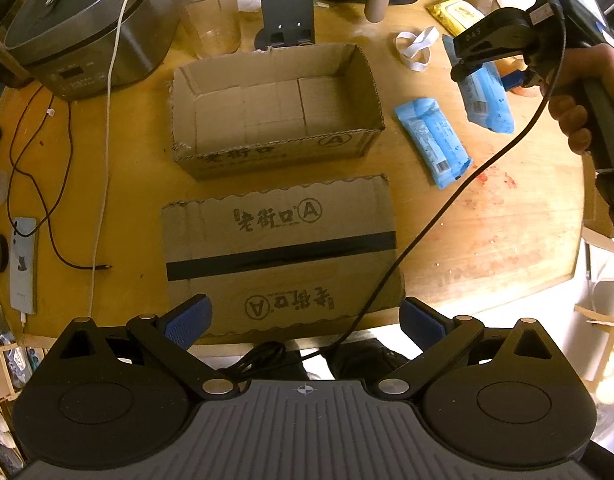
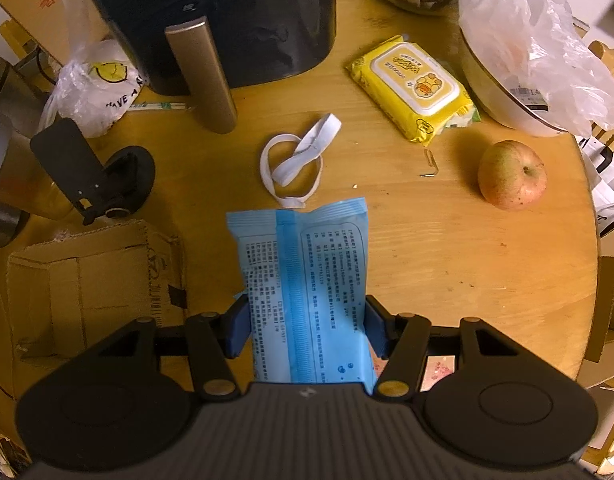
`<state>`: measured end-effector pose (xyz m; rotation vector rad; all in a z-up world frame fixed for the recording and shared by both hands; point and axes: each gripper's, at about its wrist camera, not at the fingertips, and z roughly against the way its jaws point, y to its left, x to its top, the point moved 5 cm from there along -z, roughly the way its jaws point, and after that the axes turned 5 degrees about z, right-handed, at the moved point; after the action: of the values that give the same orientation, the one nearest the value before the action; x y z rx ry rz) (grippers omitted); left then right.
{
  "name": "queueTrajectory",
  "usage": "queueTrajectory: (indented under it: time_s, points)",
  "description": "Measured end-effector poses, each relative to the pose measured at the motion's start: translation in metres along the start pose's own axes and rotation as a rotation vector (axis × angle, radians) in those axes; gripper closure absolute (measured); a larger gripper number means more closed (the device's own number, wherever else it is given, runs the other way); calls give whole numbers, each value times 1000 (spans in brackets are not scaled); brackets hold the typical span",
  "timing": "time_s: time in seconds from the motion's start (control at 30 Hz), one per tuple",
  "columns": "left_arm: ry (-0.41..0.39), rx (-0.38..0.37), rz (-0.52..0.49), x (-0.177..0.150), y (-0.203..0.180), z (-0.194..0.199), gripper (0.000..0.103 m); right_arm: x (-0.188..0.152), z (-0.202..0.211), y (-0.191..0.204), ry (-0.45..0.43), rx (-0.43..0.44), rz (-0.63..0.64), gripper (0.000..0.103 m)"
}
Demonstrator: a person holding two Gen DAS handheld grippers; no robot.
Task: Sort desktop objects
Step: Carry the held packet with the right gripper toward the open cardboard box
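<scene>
The right tongs [image 2: 305, 330] are clamped on a blue wipes packet [image 2: 303, 280], one blue pad pressed to each long side, and the packet sticks out forward between them with its printed back (small dark text) facing the camera, held above the wooden table [image 2: 447, 248]. The left tongs [image 1: 305, 322] stand wide apart with nothing between them, hovering over the near edge of a flattened cardboard box [image 1: 279, 256] crossed by a dark tape strip. Just beyond that lies an open cardboard box [image 1: 275, 112] with bare cardboard inside. To its right a second blue packet [image 1: 433, 140] rests flat on the table, near the held one. Past the gripped packet's far end lies a looped white elastic band [image 2: 295, 160], then a yellow wipes pack [image 2: 413, 84] and, off to the right, an apple [image 2: 511, 174]. At the far edge stands a black air fryer [image 2: 227, 20].
</scene>
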<state>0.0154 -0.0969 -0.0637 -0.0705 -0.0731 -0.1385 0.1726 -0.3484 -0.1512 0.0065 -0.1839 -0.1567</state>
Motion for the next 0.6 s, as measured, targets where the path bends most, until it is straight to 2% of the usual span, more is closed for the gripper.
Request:
queueTrajectory:
  time_s: [0.6]
  points:
    - [-1, -11, 20, -4, 17, 3, 0, 4, 1, 34, -3, 7, 26, 47]
